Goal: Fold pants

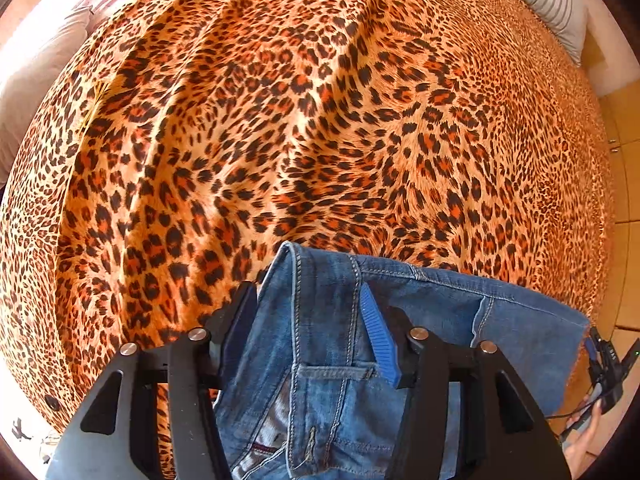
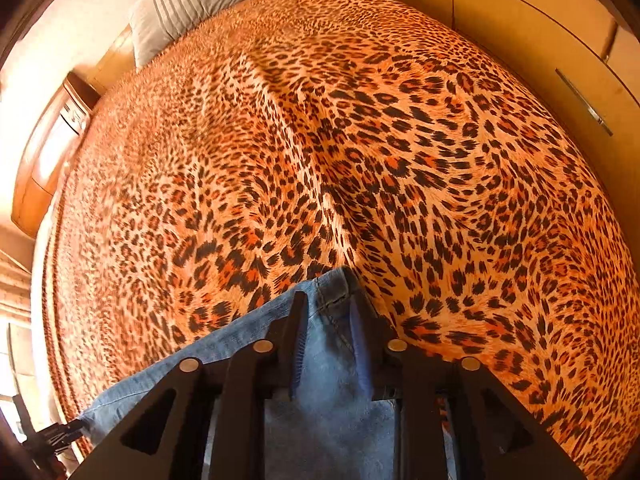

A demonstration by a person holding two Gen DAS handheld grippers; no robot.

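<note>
Blue denim pants (image 1: pixel 328 344) hang between both grippers above a leopard-print bedspread (image 1: pixel 300 120). My left gripper (image 1: pixel 312 320) is shut on the waistband end, with belt loops and a pocket showing between its fingers. My right gripper (image 2: pixel 332 328) is shut on the other end of the pants (image 2: pixel 328 392), near a stitched hem. The denim stretches from it to the left. In the left wrist view the right gripper shows at the far right edge (image 1: pixel 604 368), past the denim.
The bedspread (image 2: pixel 340 140) covers the whole bed and is wrinkled. A striped grey pillow (image 1: pixel 556 0) lies at the head, also in the right wrist view (image 2: pixel 180 8). Wooden wardrobe doors (image 2: pixel 540 40) stand beside the bed. A wooden nightstand (image 2: pixel 52 140) is at the left.
</note>
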